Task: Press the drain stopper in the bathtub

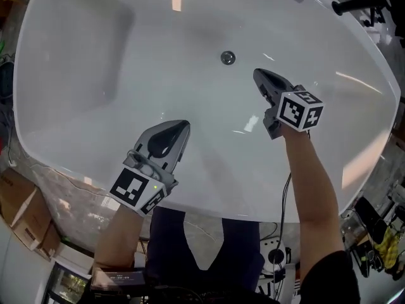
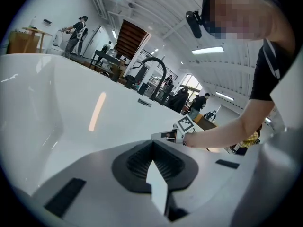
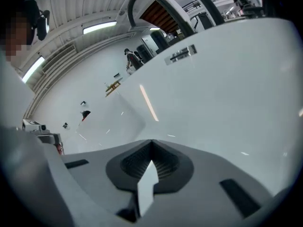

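Two sets of jaws, both closed tip to tip with nothing between them. On the left gripper (image 2: 152, 144), ribbed dark pads (image 2: 135, 162) meet in a point within a matte grey shell. The right gripper (image 3: 151, 143) shows the same.

In the head view, the right gripper's tip hangs above the tub floor, aimed toward 11 o'clock. The drain stopper (image 1: 228, 57) lies near it in that direction, not touched. The stopper is a small round metallic disc set flat in the floor, face up; being round, it has no long axis.

The left gripper sits at 7 o'clock from the stopper, well apart, pointing toward 1 o'clock.

The bathtub (image 1: 126, 56) is glossy white and oval, with smooth curved walls. Its long axis runs 9 to 3 o'clock.
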Demonstrator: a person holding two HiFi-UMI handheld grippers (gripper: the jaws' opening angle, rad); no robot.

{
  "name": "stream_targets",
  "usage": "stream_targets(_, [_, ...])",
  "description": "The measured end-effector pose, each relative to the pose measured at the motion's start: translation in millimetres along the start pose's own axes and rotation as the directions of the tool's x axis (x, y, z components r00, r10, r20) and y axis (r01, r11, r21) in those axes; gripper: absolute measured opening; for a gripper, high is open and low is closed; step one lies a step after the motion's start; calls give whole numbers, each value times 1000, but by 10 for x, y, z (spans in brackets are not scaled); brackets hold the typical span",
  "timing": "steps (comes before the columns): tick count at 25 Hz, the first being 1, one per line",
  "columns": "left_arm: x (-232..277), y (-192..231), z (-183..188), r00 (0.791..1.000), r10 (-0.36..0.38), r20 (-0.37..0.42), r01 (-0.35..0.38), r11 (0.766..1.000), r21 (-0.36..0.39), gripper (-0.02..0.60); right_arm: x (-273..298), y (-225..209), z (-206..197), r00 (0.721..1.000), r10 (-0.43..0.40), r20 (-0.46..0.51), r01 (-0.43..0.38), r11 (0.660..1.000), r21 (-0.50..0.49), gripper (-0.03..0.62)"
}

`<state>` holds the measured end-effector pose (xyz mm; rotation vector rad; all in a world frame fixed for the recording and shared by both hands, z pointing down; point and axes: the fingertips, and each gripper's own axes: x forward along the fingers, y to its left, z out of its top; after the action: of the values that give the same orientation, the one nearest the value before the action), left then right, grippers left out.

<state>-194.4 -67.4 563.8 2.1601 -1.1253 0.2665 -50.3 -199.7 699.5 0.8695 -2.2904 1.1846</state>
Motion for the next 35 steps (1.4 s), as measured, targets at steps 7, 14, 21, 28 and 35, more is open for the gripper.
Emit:
stream_targets(7, [216,18,-198,999,-42,8,41,998,40,8,728,-540,-398,995,-55,-87,56,998,13,17])
stream_targets(14, [287,79,-443,998,-48,-29,48,999,3,8,1247,-1058,-790,974,-128,-189,128,992,-11,17])
stream_targets(21, [207,-28,-565,986,-82,-143,83,997,-3,8,1645,-1465,-902,962,-172,-214,172,985,-15,17])
stream_targets(28, [177,-34,-633,968,-92,-233,104,994,39,8,2004,-1645,-1097,942,-184,-281,183,983,-30,16])
stream_targets(35, [203,-70,-609,960,-125,-249,140,989,42,8,2275,-1838,-1287,912,-208,-352,207,977,-43,15])
